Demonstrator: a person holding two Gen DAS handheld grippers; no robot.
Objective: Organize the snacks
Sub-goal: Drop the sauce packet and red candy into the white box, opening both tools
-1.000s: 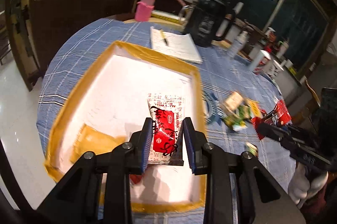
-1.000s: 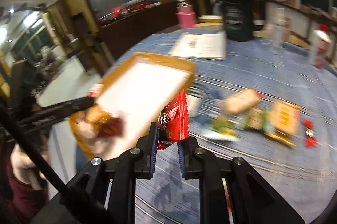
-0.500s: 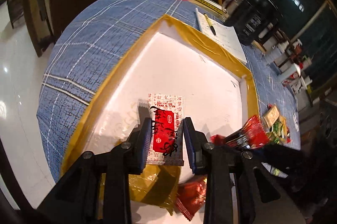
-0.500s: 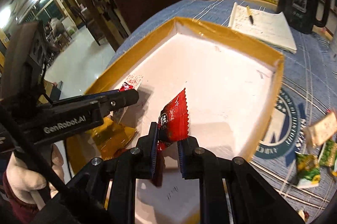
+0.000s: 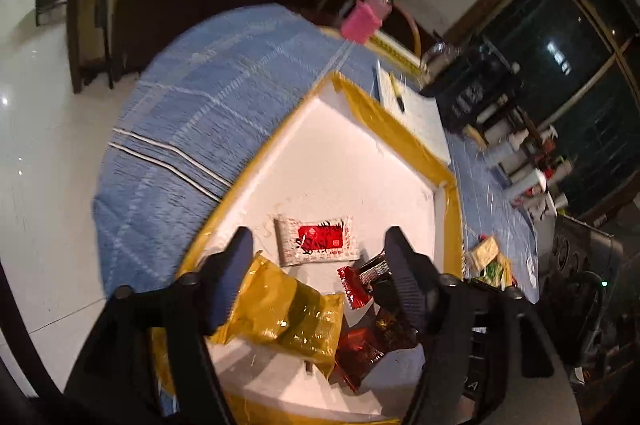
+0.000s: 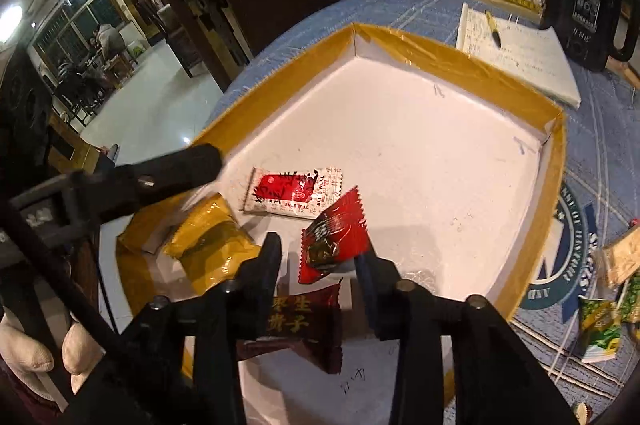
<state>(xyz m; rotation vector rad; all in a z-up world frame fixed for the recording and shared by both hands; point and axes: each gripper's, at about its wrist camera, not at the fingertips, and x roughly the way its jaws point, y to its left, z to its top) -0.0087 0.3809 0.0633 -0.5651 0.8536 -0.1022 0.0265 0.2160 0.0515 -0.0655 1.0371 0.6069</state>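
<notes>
The small red packet [image 6: 334, 239] is the thing to watch. It sits tilted between the spread fingers of the right gripper [image 6: 320, 257], over the near part of the white tray [image 6: 440, 153], and whether it is resting on the tray floor or just dropping cannot be told. Its long axis runs from the near-left up toward the far-right, zigzag ends pointing along that line. The right gripper is released, jaws wide apart with nothing pinched between them.

Just beyond it, the white-and-red packet [image 6: 294, 191] is laid flat, long axis roughly parallel to the tray's near edge. The left gripper [image 5: 320, 265] is also spread wide and empty, hanging right over that packet, so that one looks freshly let go too. Toward the near-left corner of the tray a yellow packet [image 6: 210, 245] is found, and a dark red packet [image 6: 304, 325] is half hidden under the right gripper.

The rest of the snacks are out past the tray's right edge on the blue tablecloth [image 6: 600, 145], e.g. a green packet [image 6: 600, 329]. Those lie to the right of the right gripper, well apart from the left one, so the next pick is probably best done by the right side.
</notes>
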